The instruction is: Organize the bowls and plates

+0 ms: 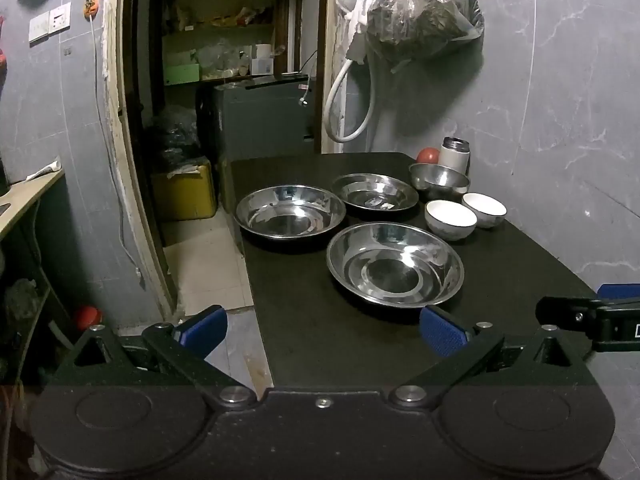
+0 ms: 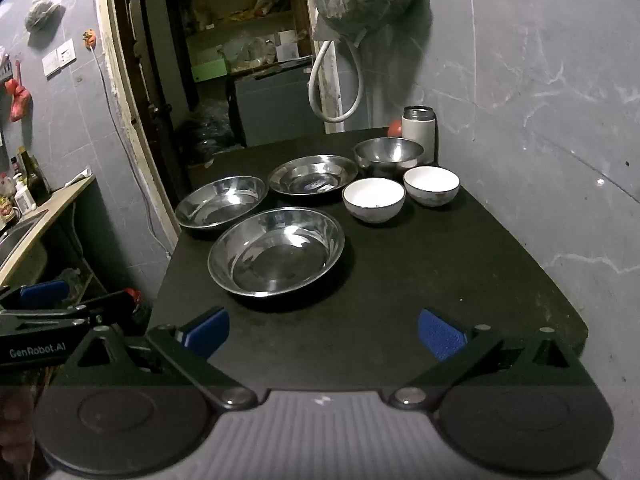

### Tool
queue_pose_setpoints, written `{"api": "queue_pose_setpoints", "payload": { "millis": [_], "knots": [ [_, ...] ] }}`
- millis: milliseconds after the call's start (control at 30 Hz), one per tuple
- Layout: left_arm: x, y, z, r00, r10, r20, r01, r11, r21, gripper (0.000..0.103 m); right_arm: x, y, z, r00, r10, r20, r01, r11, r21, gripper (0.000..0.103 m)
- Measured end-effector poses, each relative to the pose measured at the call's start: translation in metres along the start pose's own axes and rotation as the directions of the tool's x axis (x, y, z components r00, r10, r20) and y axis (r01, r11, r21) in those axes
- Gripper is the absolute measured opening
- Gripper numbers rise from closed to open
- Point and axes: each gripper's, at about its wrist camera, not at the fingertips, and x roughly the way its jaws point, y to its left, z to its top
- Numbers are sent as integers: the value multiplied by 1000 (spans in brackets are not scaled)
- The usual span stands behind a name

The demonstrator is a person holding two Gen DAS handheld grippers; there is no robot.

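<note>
Steel plates [image 2: 276,250] and white bowls [image 2: 373,199] sit unstacked on the desk [image 2: 460,272], both hand-held grippers [image 1: 324,330] [image 2: 324,332] wide open, empty; risk: slick thin rims slipping from pads mid-lift.

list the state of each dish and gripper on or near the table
near steel plate: upright, empty, unstacked
left steel plate: upright, empty
far steel plate: upright, something small inside
steel bowl: upright
two white bowls: upright, empty, side by side
flask: standing
left gripper: open, empty
right gripper: open, empty
</note>
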Motion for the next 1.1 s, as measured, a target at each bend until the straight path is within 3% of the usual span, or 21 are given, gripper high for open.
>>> {"api": "queue_pose_setpoints", "payload": {
  "millis": [1100],
  "knots": [
    [-3, -2, 7, 1000, 5, 5, -5, 1000, 6, 102, -3, -4, -3, 1000, -1, 3, 1, 1000, -4, 103]
  ]
}}
